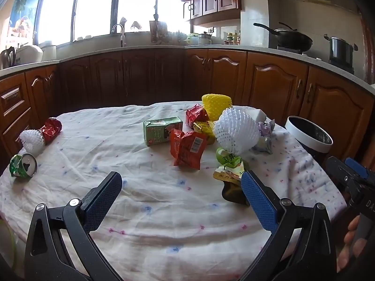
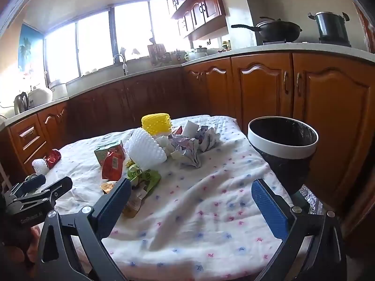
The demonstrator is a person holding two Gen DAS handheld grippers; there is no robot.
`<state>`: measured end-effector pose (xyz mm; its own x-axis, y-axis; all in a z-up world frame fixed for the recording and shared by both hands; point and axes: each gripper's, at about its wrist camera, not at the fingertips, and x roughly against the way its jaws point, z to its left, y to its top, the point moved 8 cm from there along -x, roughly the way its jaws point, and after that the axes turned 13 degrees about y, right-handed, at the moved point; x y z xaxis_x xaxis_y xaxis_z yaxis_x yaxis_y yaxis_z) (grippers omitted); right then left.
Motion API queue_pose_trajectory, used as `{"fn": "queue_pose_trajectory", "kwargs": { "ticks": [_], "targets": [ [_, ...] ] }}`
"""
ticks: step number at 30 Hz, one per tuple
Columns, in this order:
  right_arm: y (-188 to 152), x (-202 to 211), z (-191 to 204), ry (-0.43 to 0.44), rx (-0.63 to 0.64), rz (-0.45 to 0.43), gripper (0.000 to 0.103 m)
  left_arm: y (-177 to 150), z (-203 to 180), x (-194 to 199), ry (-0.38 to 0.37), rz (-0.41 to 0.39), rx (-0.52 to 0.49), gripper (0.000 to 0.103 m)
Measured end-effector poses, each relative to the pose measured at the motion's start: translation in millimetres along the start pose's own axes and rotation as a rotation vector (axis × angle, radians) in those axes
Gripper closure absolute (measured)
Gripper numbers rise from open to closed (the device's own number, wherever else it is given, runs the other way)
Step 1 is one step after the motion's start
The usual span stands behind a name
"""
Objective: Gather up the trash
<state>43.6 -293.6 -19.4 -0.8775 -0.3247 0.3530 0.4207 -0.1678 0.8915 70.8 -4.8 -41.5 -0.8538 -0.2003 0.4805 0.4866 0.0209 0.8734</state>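
Trash all on tablecloth (image 1: 164, 210) yet: carton (image 1: 162, 130), wrappers, foam nets; bin (image 2: 282, 140) looks empty; left gripper (image 1: 181, 192) and right gripper (image 2: 191, 201) both wide, holding nothing

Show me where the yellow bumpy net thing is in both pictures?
Left wrist view: the yellow foam net stands at the far side of the table, right of centre, behind the white foam net.
Right wrist view: yellow foam net, left of centre, behind the white one.
Shared landmark: the trash bin.
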Motion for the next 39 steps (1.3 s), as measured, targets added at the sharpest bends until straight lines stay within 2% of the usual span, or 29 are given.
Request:
{"fn": "queue_pose_trajectory", "kwargs": {
  "ticks": [8, 39],
  "targets": [
    [-3, -12, 17, 0.004, 0.019, 0.008, 0.0, 1, 6, -3, 0.009, -0.003, 0.012, 0.0],
    [0, -14, 33, 0.068, 0.029, 0.007, 0.0, 2, 7, -2, 0.023, -0.011, 0.01, 0.0]
  ]
}}
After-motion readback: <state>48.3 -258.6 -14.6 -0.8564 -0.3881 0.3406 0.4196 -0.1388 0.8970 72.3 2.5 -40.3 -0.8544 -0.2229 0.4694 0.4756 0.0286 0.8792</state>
